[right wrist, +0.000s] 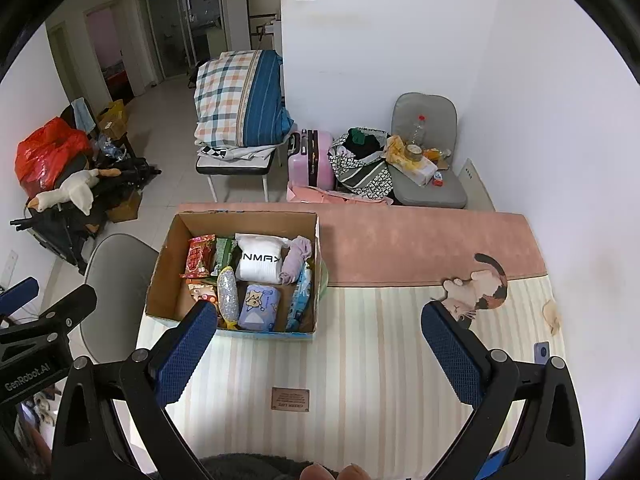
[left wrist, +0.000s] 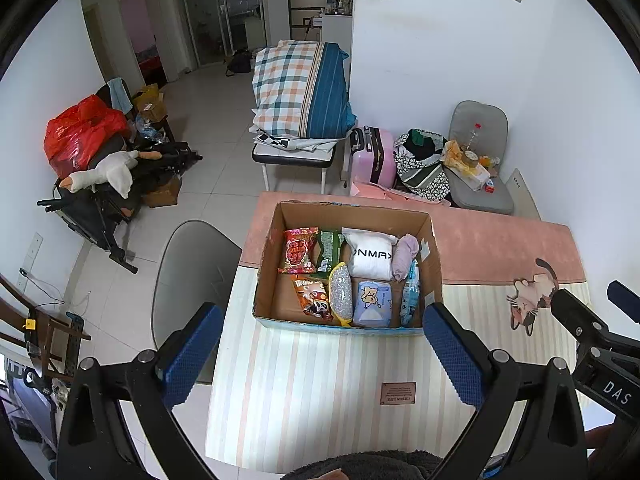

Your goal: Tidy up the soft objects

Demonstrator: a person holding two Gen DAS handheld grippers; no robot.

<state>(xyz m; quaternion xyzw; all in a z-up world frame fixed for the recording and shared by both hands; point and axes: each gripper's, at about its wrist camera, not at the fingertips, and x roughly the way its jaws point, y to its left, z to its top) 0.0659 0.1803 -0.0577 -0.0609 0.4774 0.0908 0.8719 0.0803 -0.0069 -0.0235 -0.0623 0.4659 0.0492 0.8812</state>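
Note:
An open cardboard box point(left wrist: 267, 252) point(right wrist: 164, 280) stands on the table mat point(left wrist: 320, 380) point(right wrist: 360, 340). Inside lie a red snack bag point(left wrist: 298, 250), a green packet point(left wrist: 329, 250), a white folded cloth point(left wrist: 370, 258) point(right wrist: 260, 264), a lilac rolled cloth point(left wrist: 405, 257) point(right wrist: 295, 260), a glittery pouch point(left wrist: 341, 294) point(right wrist: 228, 294), a blue tissue pack point(left wrist: 374, 304) point(right wrist: 258, 307) and a blue wrapper point(left wrist: 411, 294). My left gripper point(left wrist: 322, 328) is open and empty, in front of the box. My right gripper point(right wrist: 320, 330) is open and empty, to the box's right front.
A grey chair point(left wrist: 192, 272) point(right wrist: 116, 276) stands left of the table. Beyond the table are a stool with folded bedding point(left wrist: 300, 92) point(right wrist: 240, 100), a pink suitcase point(left wrist: 372, 152) point(right wrist: 312, 158), a bag of clothes point(left wrist: 420, 164) and a cluttered grey chair point(left wrist: 480, 152) point(right wrist: 424, 140).

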